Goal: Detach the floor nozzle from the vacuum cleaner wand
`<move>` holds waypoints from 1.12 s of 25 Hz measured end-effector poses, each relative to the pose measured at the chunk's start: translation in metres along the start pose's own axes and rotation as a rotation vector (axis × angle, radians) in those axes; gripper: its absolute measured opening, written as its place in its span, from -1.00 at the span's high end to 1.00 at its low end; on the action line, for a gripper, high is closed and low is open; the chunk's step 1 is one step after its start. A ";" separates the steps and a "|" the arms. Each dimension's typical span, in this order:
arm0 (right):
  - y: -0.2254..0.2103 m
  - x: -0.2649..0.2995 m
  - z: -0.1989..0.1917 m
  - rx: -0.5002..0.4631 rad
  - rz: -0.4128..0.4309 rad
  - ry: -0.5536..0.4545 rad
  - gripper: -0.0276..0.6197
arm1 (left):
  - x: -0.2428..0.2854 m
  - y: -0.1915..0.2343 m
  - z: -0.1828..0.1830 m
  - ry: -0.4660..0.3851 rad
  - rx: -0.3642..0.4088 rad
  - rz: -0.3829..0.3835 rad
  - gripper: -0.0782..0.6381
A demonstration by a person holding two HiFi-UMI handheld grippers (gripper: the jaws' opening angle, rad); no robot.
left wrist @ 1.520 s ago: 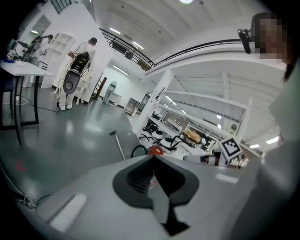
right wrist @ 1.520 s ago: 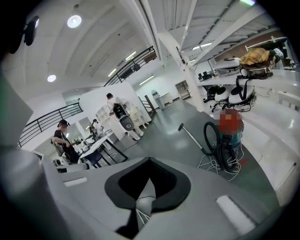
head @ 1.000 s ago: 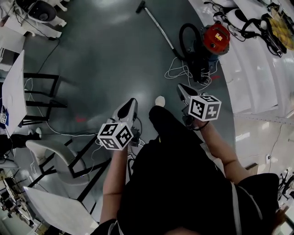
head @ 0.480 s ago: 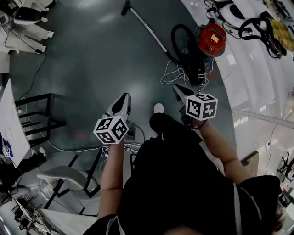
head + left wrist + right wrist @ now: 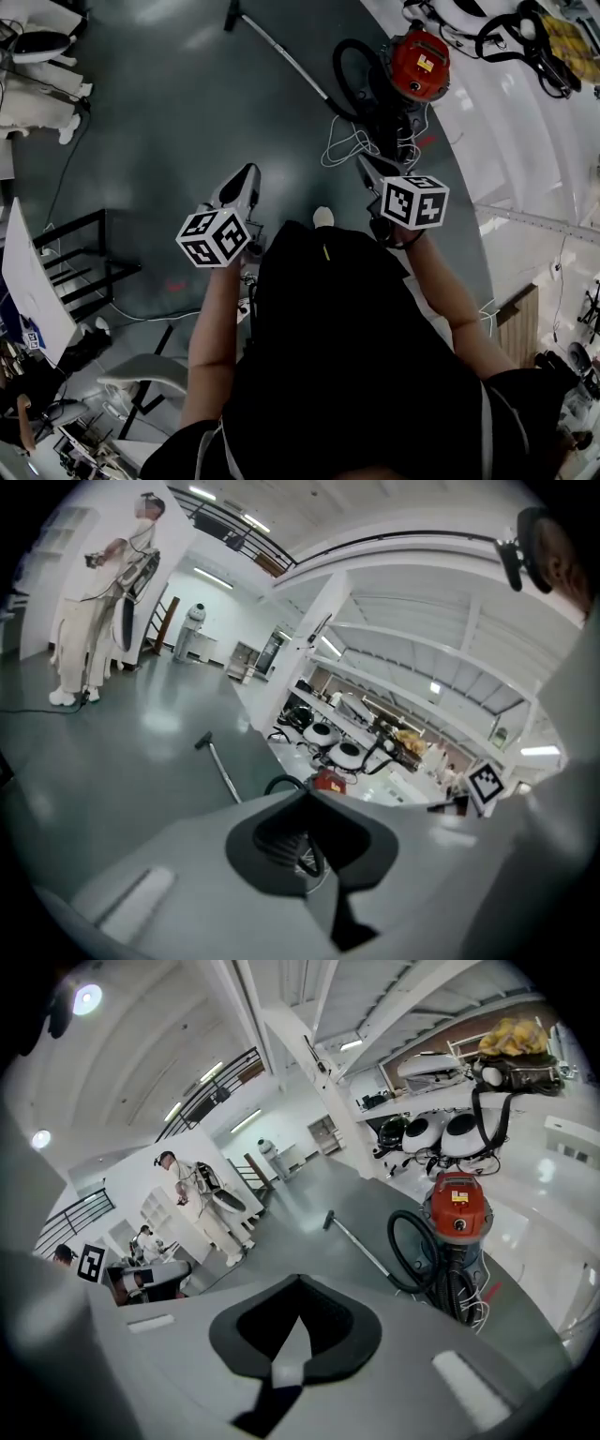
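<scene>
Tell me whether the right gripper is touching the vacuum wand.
Apart. The head view shows the right gripper well short of the wand lying on the floor; the right gripper view shows its fingers shut on nothing.

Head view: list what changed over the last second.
The person stepped forward, carrying the left gripper and right gripper toward the red vacuum cleaner; the black frame at left slid down the picture. Nothing grasped or released. Unchanged: both grippers shut and empty, floor nozzle still on the wand.
</scene>
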State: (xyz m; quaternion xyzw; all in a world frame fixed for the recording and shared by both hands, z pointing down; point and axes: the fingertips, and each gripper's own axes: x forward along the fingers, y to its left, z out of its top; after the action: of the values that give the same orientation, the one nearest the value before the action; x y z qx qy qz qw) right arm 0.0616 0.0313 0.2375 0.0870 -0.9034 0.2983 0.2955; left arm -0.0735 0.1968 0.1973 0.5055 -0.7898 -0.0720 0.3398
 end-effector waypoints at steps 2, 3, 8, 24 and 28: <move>-0.010 -0.005 0.002 0.031 -0.033 -0.019 0.92 | 0.015 -0.008 0.004 0.035 0.038 -0.041 0.75; -0.014 -0.008 0.002 0.050 -0.050 -0.029 0.92 | 0.023 -0.012 0.006 0.056 0.058 -0.063 0.75; -0.032 -0.013 0.006 0.110 -0.112 -0.065 0.92 | 0.072 -0.023 0.022 0.126 0.142 -0.141 0.75; -0.065 0.076 0.055 0.328 -0.357 -0.092 0.92 | 0.215 0.003 0.076 0.472 0.296 -0.455 0.75; -0.063 0.108 0.072 0.325 -0.398 -0.085 0.92 | 0.239 0.032 0.086 0.526 0.304 -0.485 0.75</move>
State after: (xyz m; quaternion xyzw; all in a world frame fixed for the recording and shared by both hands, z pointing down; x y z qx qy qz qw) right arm -0.0395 -0.0596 0.2849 0.3217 -0.8203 0.3716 0.2923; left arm -0.2118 -0.0106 0.2573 0.7234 -0.5349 0.0997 0.4251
